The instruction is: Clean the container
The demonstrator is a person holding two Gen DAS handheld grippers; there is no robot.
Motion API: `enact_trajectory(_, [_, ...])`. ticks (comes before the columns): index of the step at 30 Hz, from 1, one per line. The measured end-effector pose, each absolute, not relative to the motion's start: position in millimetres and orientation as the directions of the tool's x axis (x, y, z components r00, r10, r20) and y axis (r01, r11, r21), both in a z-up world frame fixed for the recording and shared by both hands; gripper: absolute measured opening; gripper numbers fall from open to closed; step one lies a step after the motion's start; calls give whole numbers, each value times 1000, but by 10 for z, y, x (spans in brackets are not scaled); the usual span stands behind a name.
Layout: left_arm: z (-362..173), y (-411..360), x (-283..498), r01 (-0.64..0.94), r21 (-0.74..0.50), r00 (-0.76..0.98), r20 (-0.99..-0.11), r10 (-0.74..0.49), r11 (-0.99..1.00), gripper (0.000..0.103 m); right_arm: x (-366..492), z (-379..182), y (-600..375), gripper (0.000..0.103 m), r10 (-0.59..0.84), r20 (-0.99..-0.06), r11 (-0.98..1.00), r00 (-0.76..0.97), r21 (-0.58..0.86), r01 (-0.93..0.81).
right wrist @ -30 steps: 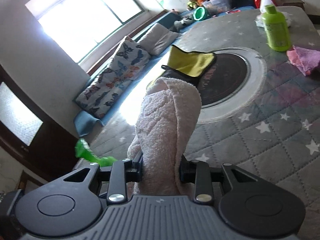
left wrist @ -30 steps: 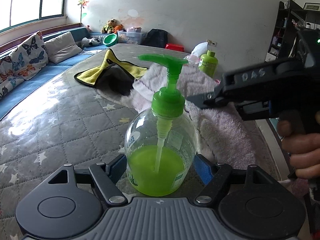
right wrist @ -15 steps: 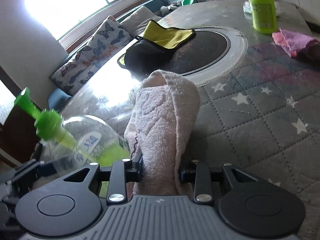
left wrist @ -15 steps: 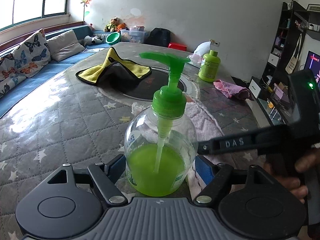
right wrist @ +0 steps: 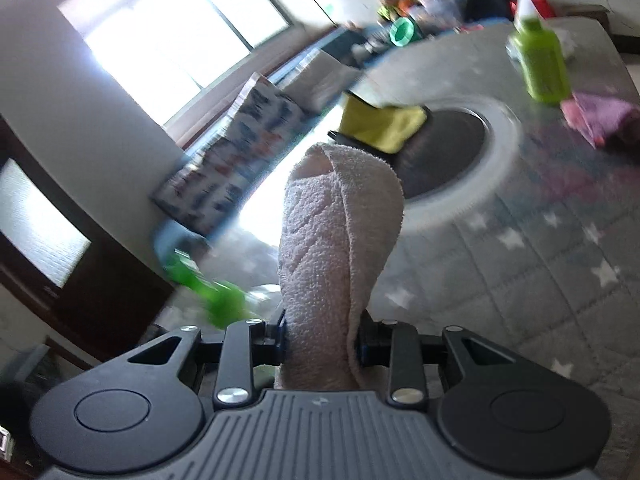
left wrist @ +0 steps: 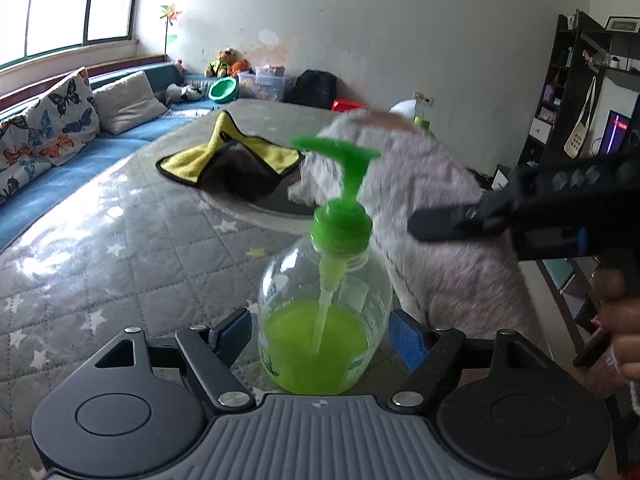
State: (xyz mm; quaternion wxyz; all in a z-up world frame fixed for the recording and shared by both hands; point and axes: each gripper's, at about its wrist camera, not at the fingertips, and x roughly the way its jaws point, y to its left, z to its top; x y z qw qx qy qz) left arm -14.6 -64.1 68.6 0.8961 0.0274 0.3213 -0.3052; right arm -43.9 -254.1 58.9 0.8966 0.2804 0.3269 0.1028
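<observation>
Green liquid fills roughly the lower third of the clear round plastic pump bottle with its green pump head (left wrist: 325, 312), and the pump's pale tube dips into it. The left gripper (left wrist: 322, 334) has its jaws clamped on the bottle's belly from both sides, presumably to hold it upright and steady at the near edge of the grey star-quilted table (left wrist: 120, 248) while its outside gets wiped. The jaws have just eased and tightened slightly around it.

The right gripper (right wrist: 322, 338) is pinched tight on a folded pale pink terry towel (right wrist: 340, 240), which stands up out of the jaws like a pad. From the left wrist view the towel is blurred and sits just behind and to the right of the pump head; whether it touches the bottle I cannot tell.

Farther back lie a yellow-and-black cloth (left wrist: 236, 160), near the table's middle, and, toward the far right corner, an opaque lime-green bottle (right wrist: 542, 64) and a crumpled pink rag (right wrist: 596, 118).
</observation>
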Motion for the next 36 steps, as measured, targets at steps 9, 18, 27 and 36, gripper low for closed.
enact_trajectory(9, [680, -574, -60, 587, -183, 585, -577, -570, 788, 79, -335, 505, -2486, 31, 405, -520, 787, 752, 617, 2])
enact_trajectory(18, [628, -627, -51, 598, -191, 567, -586, -579, 779, 78, -395, 337, -2578, 32, 404, -502, 762, 765, 647, 22])
enact_trajectory(27, [617, -696, -84, 583, -175, 579, -596, -556, 794, 78, -378, 73, -2678, 32, 360, -566, 764, 741, 635, 114])
enact_trajectory(36, [545, -856, -103, 523, -147, 612, -621, -490, 839, 85, -268, -188, -2641, 32, 327, -636, 790, 699, 590, 167])
